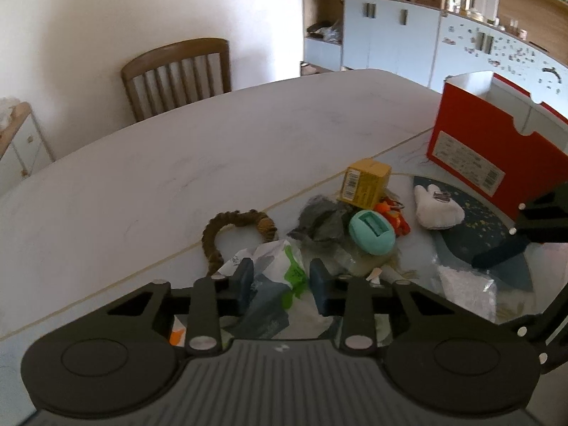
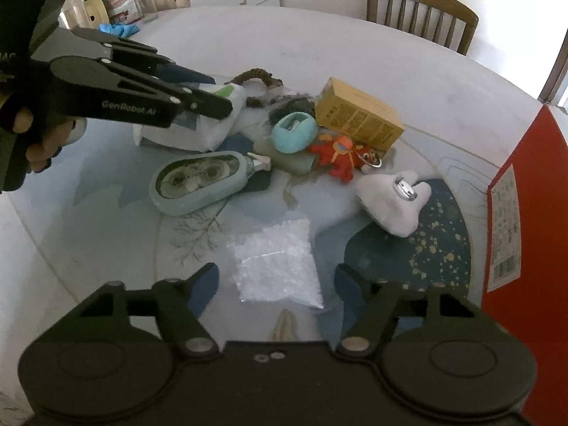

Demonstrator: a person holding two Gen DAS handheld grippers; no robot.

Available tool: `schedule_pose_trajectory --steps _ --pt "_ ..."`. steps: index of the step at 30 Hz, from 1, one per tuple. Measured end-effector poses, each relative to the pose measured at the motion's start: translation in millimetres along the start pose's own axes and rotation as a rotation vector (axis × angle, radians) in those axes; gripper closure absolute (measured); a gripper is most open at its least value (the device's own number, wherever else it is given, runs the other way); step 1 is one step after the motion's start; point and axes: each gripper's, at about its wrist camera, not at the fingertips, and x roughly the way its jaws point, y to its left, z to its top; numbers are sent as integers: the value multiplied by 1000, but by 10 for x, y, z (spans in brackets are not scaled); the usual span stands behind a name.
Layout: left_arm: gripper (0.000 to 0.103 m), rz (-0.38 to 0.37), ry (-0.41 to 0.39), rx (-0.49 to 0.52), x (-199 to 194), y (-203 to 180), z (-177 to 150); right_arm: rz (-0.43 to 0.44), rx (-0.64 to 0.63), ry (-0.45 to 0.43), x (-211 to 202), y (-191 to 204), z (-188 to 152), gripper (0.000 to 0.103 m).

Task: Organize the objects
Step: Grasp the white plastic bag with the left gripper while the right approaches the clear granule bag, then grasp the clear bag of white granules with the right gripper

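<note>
So my right gripper (image 2: 275,284) hangs wide open over the clear bag of white pellets (image 2: 275,264) at my six o'clock, left gripper (image 1: 280,284) half-open above the white-green bag (image 1: 273,266); next, I reckon, descend, pinch, carry to the red box (image 2: 525,213) at three.

Left gripper (image 1: 280,284): jaws parted, fingers level and pointing forward. Right gripper (image 2: 277,284): jaws spread wider, nothing between them, fingers angled downward.

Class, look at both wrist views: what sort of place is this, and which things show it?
Probably a home dining room: a large pale table with a wooden chair pushed up to it, and white cupboards under cluttered shelves along the wall.
</note>
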Motion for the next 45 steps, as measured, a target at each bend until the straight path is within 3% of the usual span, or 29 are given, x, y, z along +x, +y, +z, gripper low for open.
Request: schedule_pose_trajectory --steps 7,17,25,35,45 --pt "82 43 17 -71 -110 33 0 -1 -12 -23 -66 4 -15 68" --pt "84 126 21 -207 -521 67 13 13 46 -66 -341 -80 -93 70" --pt "84 139 7 -236 -904 -211 136 38 73 -131 -762 -142 -154 70" --pt "84 86 -56 -218 -1231 -735 420 31 97 -197 -1340 -361 -193 70" --pt "84 12 -92 -123 -1156 -1460 821 -12 119 -235 -1734 -684 -359 71"
